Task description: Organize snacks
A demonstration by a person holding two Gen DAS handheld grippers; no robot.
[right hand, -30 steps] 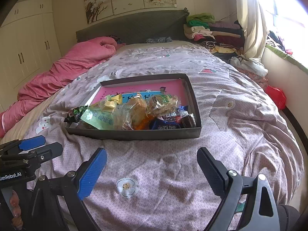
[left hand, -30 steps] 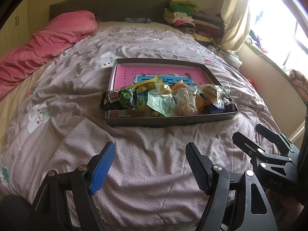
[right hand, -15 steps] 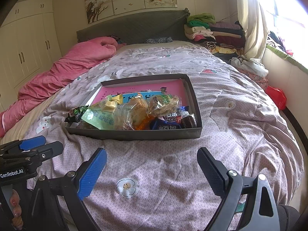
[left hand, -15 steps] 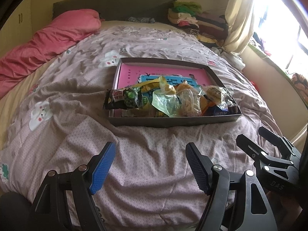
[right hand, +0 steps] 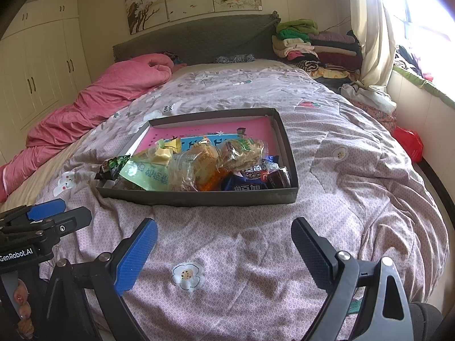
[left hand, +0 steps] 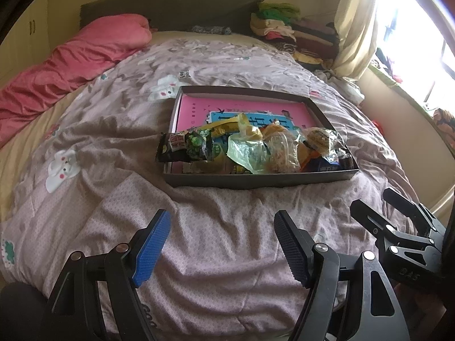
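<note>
A shallow dark box (left hand: 256, 182) (right hand: 199, 199) lies on the bed with a pink book in its bottom. Several snack packs are heaped along its near side: a dark green-printed pack (left hand: 184, 145) (right hand: 112, 166) hanging over the left edge, a pale green bag (left hand: 247, 153) (right hand: 145, 174), clear-wrapped pastries (right hand: 241, 152) and a blue pack (right hand: 247, 183). My left gripper (left hand: 221, 241) hovers open above the quilt, short of the box, nothing between its fingers. My right gripper (right hand: 224, 248) is also open and empty, in front of the box.
The pink-grey quilt (right hand: 327, 227) covers the bed. A pink duvet (right hand: 108, 96) lies along the left side. Folded clothes (right hand: 312, 48) are stacked at the headboard's right. A curtain and bright window stand at right, with a red bag (right hand: 408, 142) beside the bed.
The left wrist view has drifted slightly, so the box sits a little lower and further right in it. Neither gripper has changed its opening.
</note>
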